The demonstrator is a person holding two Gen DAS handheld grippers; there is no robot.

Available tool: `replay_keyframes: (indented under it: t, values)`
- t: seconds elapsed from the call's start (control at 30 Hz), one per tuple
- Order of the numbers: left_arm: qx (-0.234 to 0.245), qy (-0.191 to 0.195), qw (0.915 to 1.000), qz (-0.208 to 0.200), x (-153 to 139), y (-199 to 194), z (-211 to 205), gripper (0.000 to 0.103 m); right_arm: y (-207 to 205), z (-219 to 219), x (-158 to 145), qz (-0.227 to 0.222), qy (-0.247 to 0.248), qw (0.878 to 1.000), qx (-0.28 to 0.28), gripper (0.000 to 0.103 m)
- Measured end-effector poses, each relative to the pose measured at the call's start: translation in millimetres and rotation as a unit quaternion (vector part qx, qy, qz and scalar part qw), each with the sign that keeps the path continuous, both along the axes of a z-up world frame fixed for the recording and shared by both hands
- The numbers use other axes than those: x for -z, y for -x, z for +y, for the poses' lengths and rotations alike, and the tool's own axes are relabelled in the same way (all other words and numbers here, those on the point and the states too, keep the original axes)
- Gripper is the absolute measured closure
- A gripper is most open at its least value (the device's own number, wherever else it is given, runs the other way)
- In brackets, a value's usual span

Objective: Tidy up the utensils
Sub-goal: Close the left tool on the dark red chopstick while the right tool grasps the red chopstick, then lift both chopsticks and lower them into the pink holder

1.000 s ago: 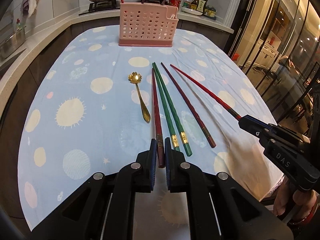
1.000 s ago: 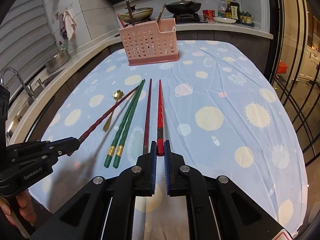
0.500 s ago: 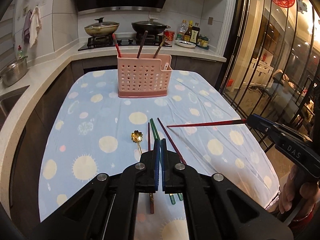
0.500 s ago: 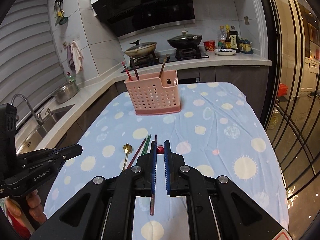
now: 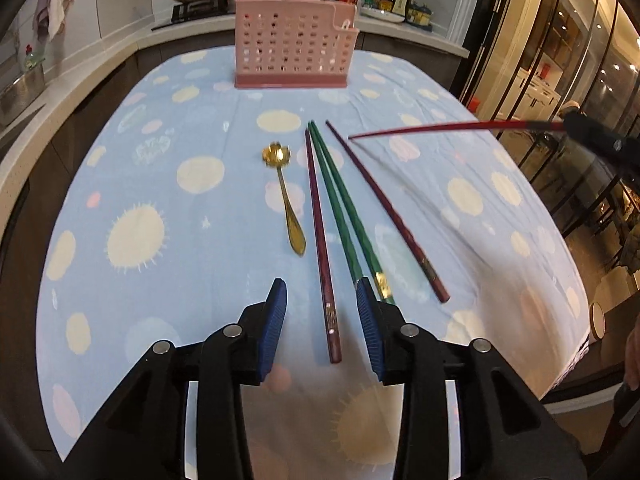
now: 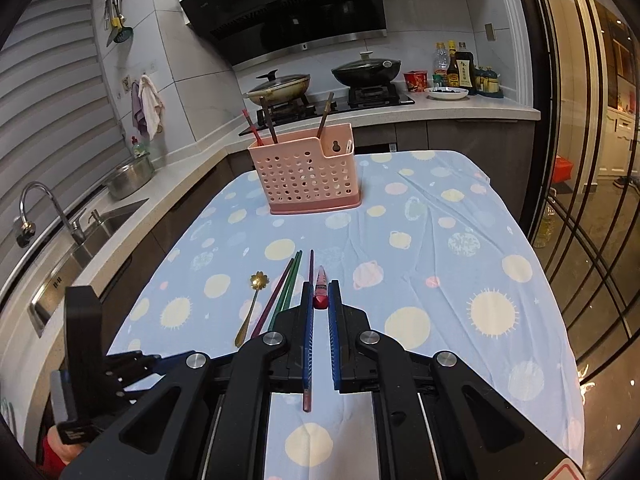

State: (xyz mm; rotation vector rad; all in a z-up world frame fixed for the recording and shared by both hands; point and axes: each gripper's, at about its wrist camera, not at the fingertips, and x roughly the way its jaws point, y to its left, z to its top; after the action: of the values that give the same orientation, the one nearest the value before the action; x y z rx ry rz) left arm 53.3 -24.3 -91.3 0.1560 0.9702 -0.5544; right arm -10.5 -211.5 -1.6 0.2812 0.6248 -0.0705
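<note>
My left gripper (image 5: 320, 292) is open, its fingers astride the near end of a dark red chopstick (image 5: 320, 240) that lies on the tablecloth. Beside it lie two green chopsticks (image 5: 344, 216), another dark red chopstick (image 5: 384, 208) and a gold spoon (image 5: 286, 200). My right gripper (image 6: 320, 296) is shut on a red chopstick (image 6: 320, 292), held in the air above the table; the chopstick also shows in the left wrist view (image 5: 452, 128). A pink perforated utensil holder (image 6: 306, 176) stands at the far end with several utensils in it.
The table has a blue spotted cloth (image 6: 440, 280). A counter with a sink (image 6: 80, 232) runs along the left, a stove with pans (image 6: 332, 84) lies behind the holder, and glass doors (image 6: 592, 160) stand at the right.
My left gripper has opened and come back down around the dark red chopstick's end on the cloth. My right gripper has risen further with the red chopstick, now pointing towards the holder.
</note>
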Motion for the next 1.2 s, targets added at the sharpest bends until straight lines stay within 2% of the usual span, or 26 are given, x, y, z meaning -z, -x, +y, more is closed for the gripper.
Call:
replay_keyframes:
  t: [0.13,0.27,0.33,0.4,0.6,0.7,0.83,1.0,1.2]
  values:
    - [-0.004,-0.010,0.9996,0.028,23.6,1.2,1.8,0.069,3.6,1.0,2.9,0.005,-0.001,1.000,0.001,0.096]
    - [-0.003,-0.010,0.9998,0.018,24.0,1.8,0.6,0.071,4.0,1.6,3.4,0.005,-0.002,1.000,0.001,0.096]
    - [-0.005,-0.015,0.9998,0.012,24.7,1.2,-0.7,0.078,4.1,1.7,3.8,0.005,-0.003,1.000,0.001,0.096]
    - [-0.001,-0.016,0.9998,0.012,25.1,0.7,-1.5,0.096,4.2,1.7,4.1,0.006,-0.003,1.000,0.000,0.096]
    - [0.000,-0.008,0.9999,0.016,16.2,0.8,2.0,0.096,3.6,3.1,3.5,0.002,-0.001,1.000,0.001,0.096]
    - [-0.005,0.010,0.9999,0.000,-5.2,-0.5,7.8,0.096,1.0,1.7,-1.7,-0.005,0.000,1.000,0.001,0.096]
    - [-0.010,0.036,0.9984,-0.042,-48.6,-6.4,14.0,0.096,-6.9,-3.6,-16.8,-0.022,0.001,1.000,-0.002,0.096]
    - [-0.011,0.060,0.9931,-0.100,-103.3,-29.8,10.6,0.096,-22.8,-10.3,-49.8,-0.060,0.012,0.998,-0.005,0.096]
    - [-0.015,0.067,0.9846,-0.161,-153.9,-62.5,-5.5,0.096,-52.1,-19.8,-85.7,-0.089,0.024,0.996,-0.007,0.096]
